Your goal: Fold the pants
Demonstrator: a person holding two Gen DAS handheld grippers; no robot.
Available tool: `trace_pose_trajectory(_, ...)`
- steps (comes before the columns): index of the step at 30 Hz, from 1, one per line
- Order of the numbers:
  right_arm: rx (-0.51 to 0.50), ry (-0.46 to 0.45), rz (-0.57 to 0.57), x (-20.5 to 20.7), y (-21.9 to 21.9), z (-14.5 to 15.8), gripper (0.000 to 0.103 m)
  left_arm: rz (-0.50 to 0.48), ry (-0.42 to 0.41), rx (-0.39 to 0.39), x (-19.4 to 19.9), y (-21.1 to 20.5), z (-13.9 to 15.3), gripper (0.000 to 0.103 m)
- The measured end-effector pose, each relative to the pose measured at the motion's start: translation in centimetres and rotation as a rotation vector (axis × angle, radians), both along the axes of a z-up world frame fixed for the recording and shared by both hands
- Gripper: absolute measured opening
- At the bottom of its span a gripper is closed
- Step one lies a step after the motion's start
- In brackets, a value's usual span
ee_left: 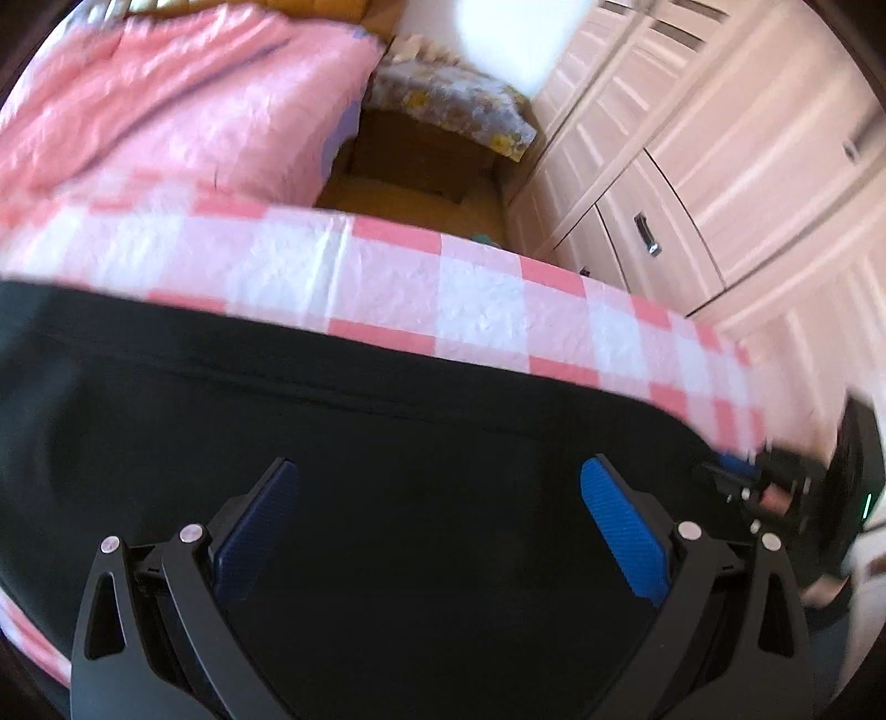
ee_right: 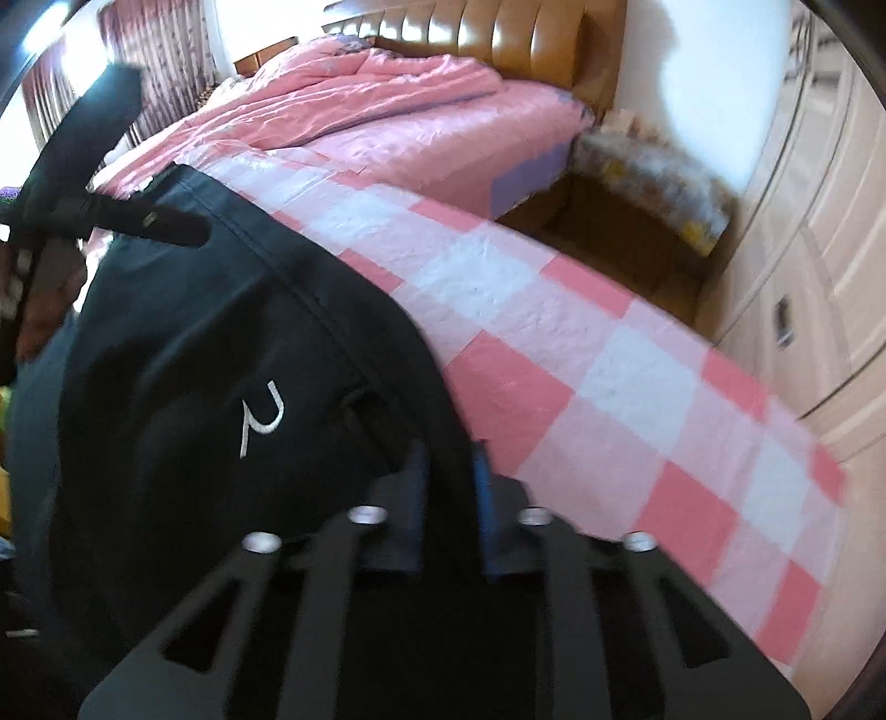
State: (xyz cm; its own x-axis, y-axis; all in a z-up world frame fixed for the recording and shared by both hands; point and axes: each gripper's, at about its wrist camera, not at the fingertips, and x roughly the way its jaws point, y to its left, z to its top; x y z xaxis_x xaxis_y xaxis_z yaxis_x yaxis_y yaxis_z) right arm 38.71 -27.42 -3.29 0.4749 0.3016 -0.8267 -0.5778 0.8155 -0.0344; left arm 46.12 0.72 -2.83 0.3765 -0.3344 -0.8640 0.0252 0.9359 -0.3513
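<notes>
Black pants point(ee_left: 277, 410) lie on a pink-and-white checked cloth point(ee_left: 487, 293). In the left wrist view my left gripper point(ee_left: 437, 487) is open, its blue pads point(ee_left: 620, 526) spread wide just above the black fabric. My right gripper point(ee_left: 736, 471) shows at the pants' right edge. In the right wrist view my right gripper point(ee_right: 451, 476) is shut on a fold of the black pants point(ee_right: 221, 343), which carry a small white logo point(ee_right: 260, 421). The left gripper point(ee_right: 166, 224) shows at the upper left over the pants' far end.
The checked cloth point(ee_right: 609, 354) covers a table beside a bed with a pink quilt point(ee_right: 387, 105) and a brown headboard point(ee_right: 498, 33). A pale wardrobe with drawers point(ee_left: 692, 183) stands at the right. A low bedside cabinet point(ee_left: 443, 111) sits between bed and wardrobe.
</notes>
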Motion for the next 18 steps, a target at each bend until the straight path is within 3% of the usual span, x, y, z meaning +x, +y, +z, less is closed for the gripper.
trace_pose_trajectory(7, -0.061, -0.269, 0.042, -9.7, 2.9, 3.8, 0.009, 0.105, 0.08, -0.137, 0.5, -0.3, -0.2, 0.101)
trace_pose_trajectory(11, -0.073, -0.352, 0.013, -15.2, 4.3, 3.9, 0.008, 0.208, 0.092, -0.059, 0.3, -0.1, -0.1, 0.101)
trace_pose_trajectory(15, -0.062, -0.379, -0.036, -17.4, 4.5, 3.2, 0.008, 0.225, 0.12, -0.025, -0.2, 0.2, -0.9, 0.099)
trace_pose_trajectory(16, -0.063, -0.374, -0.05, -17.6, 4.3, 2.8, 0.008, 0.211, 0.106, -0.021, -0.8, 0.4, -0.9, 0.082)
trace_pose_trajectory(17, -0.062, -0.372, -0.065, -17.7, 4.2, 2.7, 0.008, 0.198, 0.097, 0.004, -1.3, 0.6, -0.8, 0.054)
trace_pose_trajectory(18, -0.06, -0.374, -0.071, -17.9, 4.0, 2.7, 0.008, 0.181, 0.08, 0.016, -2.1, 1.0, -0.7, 0.04)
